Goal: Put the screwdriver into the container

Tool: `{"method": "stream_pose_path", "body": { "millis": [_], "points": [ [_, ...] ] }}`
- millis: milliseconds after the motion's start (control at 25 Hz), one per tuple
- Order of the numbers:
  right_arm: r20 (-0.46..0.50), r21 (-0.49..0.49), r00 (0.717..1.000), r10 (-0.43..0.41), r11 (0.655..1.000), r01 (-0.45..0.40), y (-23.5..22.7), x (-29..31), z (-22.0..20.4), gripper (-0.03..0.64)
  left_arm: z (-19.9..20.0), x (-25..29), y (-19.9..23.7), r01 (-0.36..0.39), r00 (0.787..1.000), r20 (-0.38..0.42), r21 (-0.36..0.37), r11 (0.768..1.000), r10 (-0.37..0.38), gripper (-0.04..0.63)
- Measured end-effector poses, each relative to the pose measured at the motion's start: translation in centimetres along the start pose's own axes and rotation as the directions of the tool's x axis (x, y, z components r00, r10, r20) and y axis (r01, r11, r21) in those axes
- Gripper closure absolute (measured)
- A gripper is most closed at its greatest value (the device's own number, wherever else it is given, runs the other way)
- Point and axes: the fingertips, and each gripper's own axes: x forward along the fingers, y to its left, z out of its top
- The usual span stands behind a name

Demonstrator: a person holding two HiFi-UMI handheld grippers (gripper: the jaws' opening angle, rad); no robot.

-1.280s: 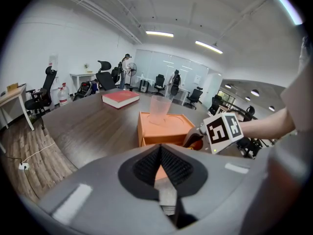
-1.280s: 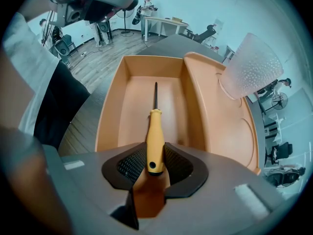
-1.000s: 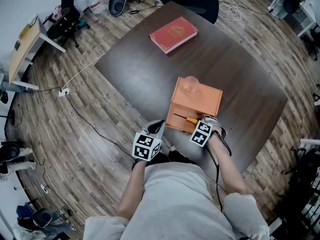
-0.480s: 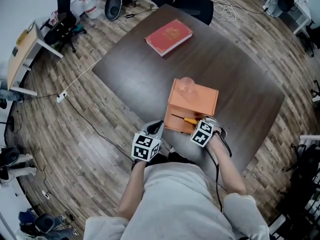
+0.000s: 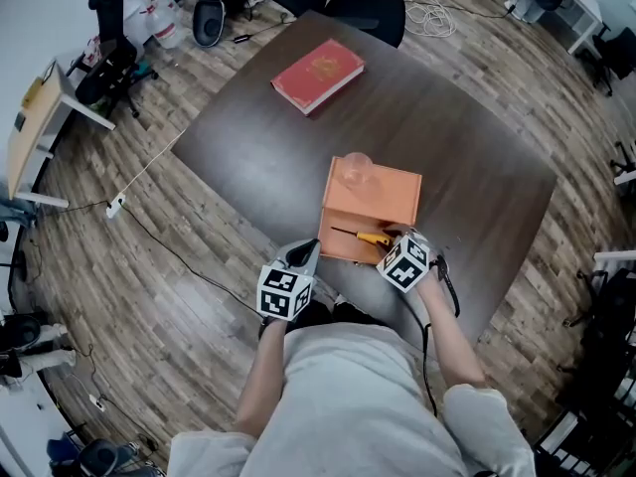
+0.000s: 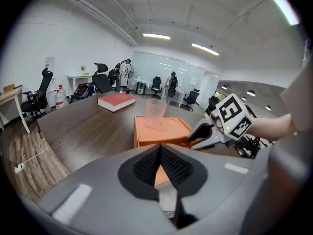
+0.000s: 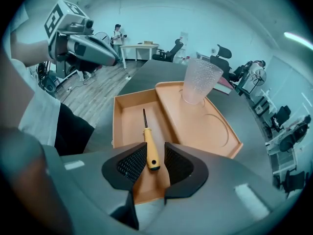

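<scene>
Right gripper view: the right gripper point(image 7: 154, 152) has its jaws a modest way apart, with the yellow handle of the screwdriver point(image 7: 147, 140) lying between the two pads. I see a sliver of gap on each side, so the pads do not grip it. The screwdriver lies flat on the floor of the long narrow trough of the orange container point(image 7: 208, 131), with its dark shaft running away from the jaws along the trough. This view also shows the wider tray section beside the trough, where a clear ribbed cup point(image 7: 200, 80) stands upright at the far end. Head view: I cannot read either jaw gap from here, but the layout is clear. The container sits near the person's edge of the dark table point(image 5: 248, 157) with the trough on the near side. A red book point(image 5: 318, 73) lies well apart at the far side. The right gripper is at the trough's right end. The left gripper point(image 6: 160, 147) is held off the table edge, close to the person's body and not touching the container. Left gripper view: its jaw tips meet and nothing is held between them. From this low angle I see only the container's outer wall and the cup above it. The screwdriver is hidden behind that wall.
</scene>
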Motion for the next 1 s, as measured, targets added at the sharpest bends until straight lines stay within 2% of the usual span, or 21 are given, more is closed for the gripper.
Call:
{"method": "stream_pose_path", "body": {
  "millis": [160,360,520,680,760,840,1000],
  "points": [
    [0.053,0.091,0.998,-0.015,0.996,0.010,-0.1,-1.2,-0.2,0.506,0.2,0.4,-0.3,0.008,1.000,0.008,0.002,1.000,-0.008,0.543],
    [0.192,0.274,0.980,-0.055,0.962,0.000,0.0,-3.3,0.5,0.506,0.7,1.3,-0.6,0.025,1.000,0.009,0.015,1.000,-0.025,0.543],
    [0.325,0.411,0.935,-0.140,0.911,-0.007,0.1,-4.8,0.7,0.506,1.1,1.8,-0.8,0.040,0.999,0.002,0.030,0.999,-0.040,0.543],
    [0.376,0.534,0.893,-0.248,0.845,0.010,0.3,-5.9,-0.1,0.506,1.2,2.0,-0.7,0.042,0.999,-0.005,0.037,0.998,-0.041,0.543],
    [0.413,0.579,0.865,-0.284,0.815,-0.009,0.3,-6.5,-0.4,0.506,1.2,2.3,-0.9,0.046,0.999,-0.011,0.043,0.998,-0.046,0.543],
    [0.442,0.600,0.843,-0.307,0.800,-0.023,0.2,-7.1,-0.6,0.506,1.2,2.6,-1.1,0.056,0.998,-0.020,0.054,0.997,-0.055,0.543],
    [0.442,0.616,0.831,-0.338,0.787,-0.008,-0.5,-8.0,-0.9,0.508,1.4,2.9,-1.7,0.072,0.997,-0.028,0.067,0.995,-0.070,0.543]
  ]
}}
